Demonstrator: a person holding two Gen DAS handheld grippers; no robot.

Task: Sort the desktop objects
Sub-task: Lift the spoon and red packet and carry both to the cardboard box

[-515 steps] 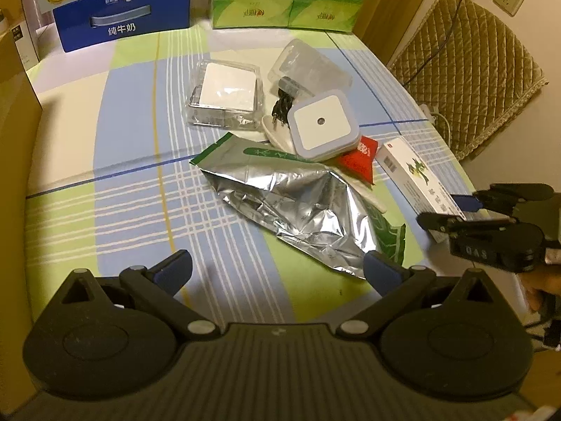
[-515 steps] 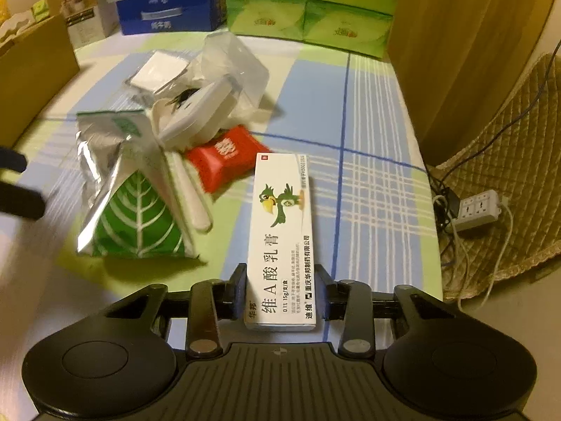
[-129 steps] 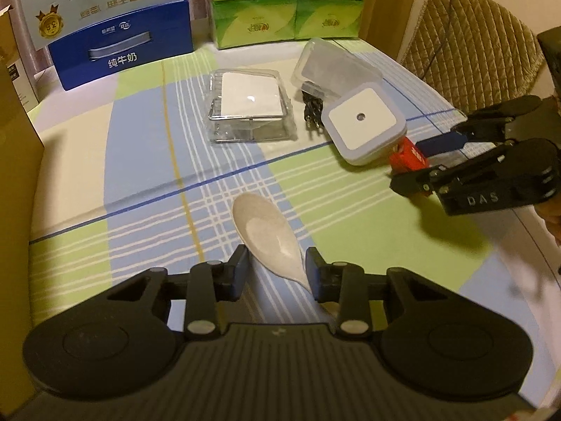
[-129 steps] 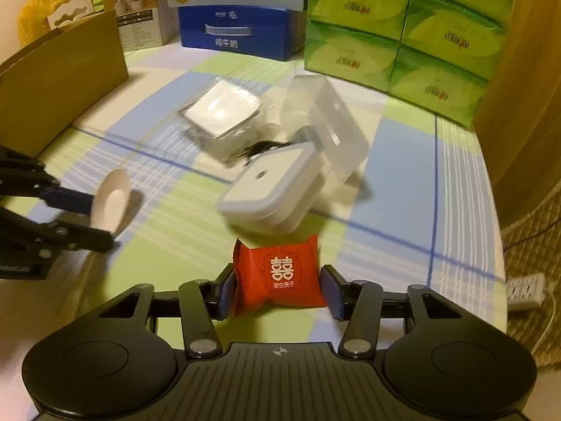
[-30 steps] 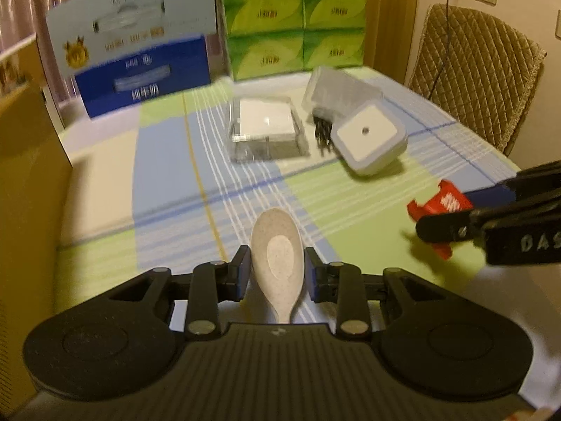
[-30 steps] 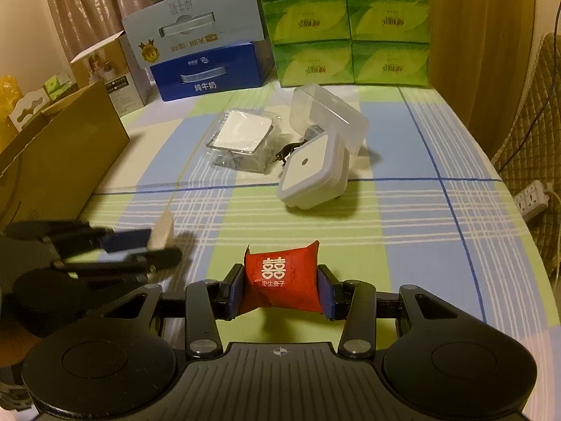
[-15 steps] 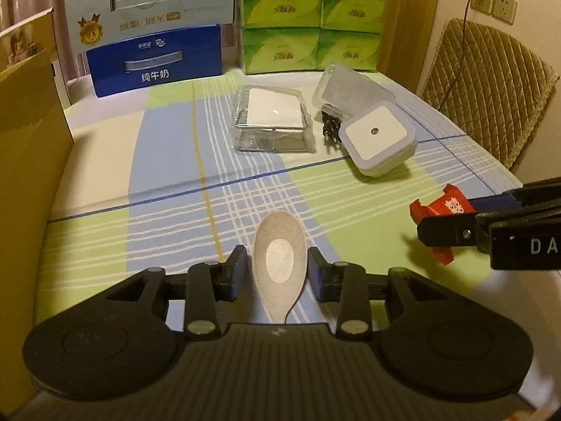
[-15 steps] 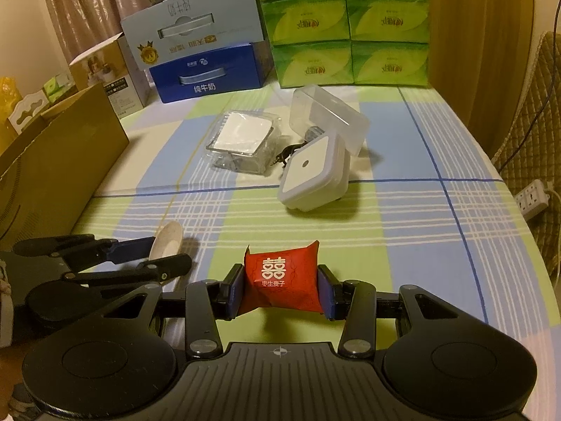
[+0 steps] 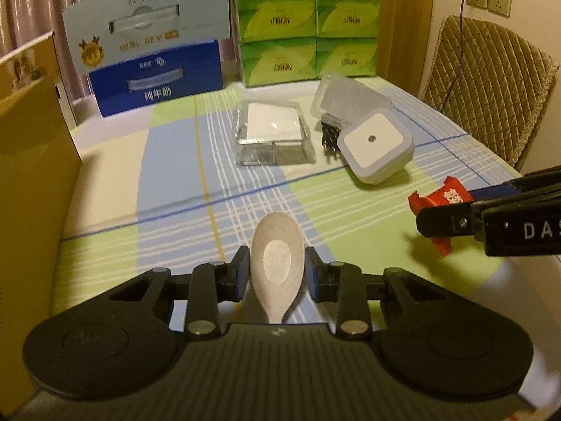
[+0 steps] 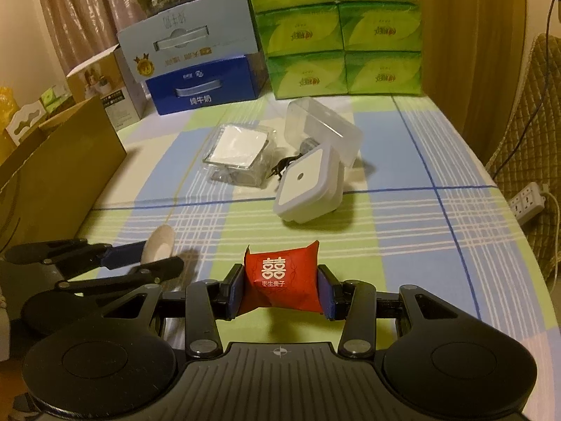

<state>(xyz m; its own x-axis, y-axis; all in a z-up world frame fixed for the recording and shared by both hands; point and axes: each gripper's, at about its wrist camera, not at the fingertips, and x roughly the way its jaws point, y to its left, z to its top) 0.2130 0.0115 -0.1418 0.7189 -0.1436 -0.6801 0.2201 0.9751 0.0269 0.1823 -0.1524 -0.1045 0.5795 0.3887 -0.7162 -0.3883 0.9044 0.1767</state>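
Left wrist view, lower centre, left tongs [image 9: 277, 273] clamping beige spoon [image 9: 277, 263], right tongs [image 10: 280, 289] gripping red candy packet [image 10: 280, 277], checked table [image 9: 168, 182].

Right claw [image 10: 280, 287] clamps red candy packet [image 10: 282, 279] above plaid counter [image 10: 403, 217]. Left claw [image 10: 154, 256] off to its left pinches beige spoon [image 10: 159, 238]. White night light [image 10: 308, 186] and clear boxes [image 10: 242, 154] ahead.

Checked tablecloth [image 9: 168, 175]: clear box [image 9: 273, 133], night light [image 9: 375, 147].
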